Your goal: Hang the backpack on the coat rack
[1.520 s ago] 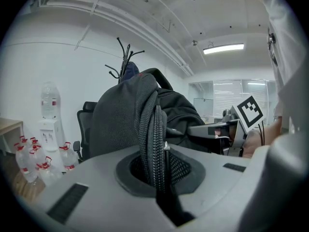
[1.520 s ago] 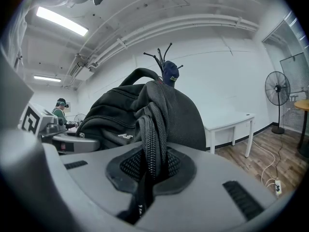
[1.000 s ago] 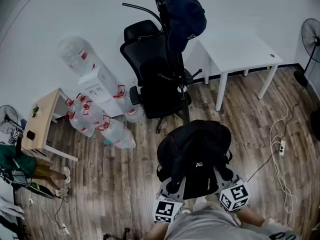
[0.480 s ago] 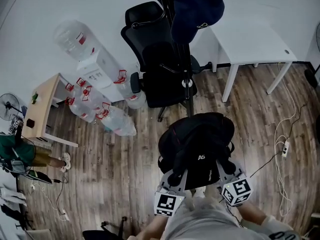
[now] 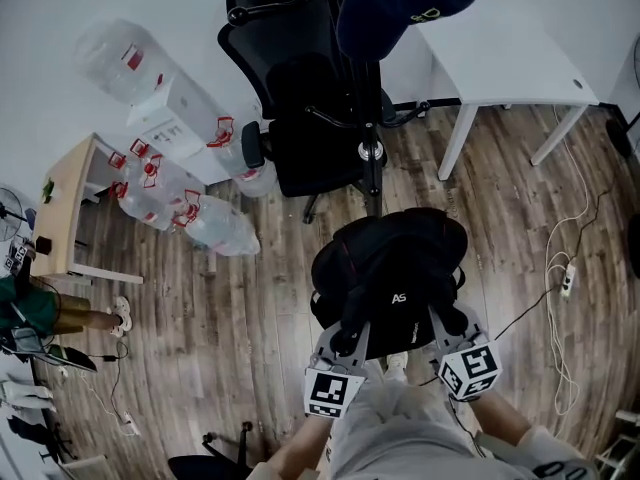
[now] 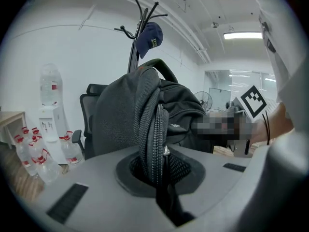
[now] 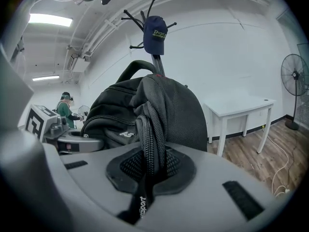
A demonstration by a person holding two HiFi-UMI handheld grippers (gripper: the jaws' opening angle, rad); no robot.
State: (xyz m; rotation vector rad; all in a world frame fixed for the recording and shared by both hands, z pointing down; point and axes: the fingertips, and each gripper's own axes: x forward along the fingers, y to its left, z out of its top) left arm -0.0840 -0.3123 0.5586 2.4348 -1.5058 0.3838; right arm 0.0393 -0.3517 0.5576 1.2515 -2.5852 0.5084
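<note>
A black backpack (image 5: 392, 273) hangs in the air between both grippers, just short of the coat rack (image 5: 358, 78). My left gripper (image 5: 347, 336) is shut on the backpack's left shoulder strap (image 6: 154, 139). My right gripper (image 5: 447, 325) is shut on the right shoulder strap (image 7: 150, 144). The rack's black pole (image 6: 133, 52) rises behind the bag, and a dark blue cap (image 7: 155, 35) hangs on one of its top hooks. In both gripper views the bag fills the middle and hides the rack's lower part.
A black office chair (image 5: 305, 108) stands right by the rack's base. A white table (image 5: 505, 53) is at the back right. A water dispenser (image 5: 165, 118) and several water bottles (image 5: 190, 218) sit at the left. Cables and a power strip (image 5: 566, 282) lie on the wooden floor at right.
Both grippers have carried the backpack toward the coat rack and the chair; the rack's top and the cap now sit at the head view's upper edge. Both grips are unchanged.
</note>
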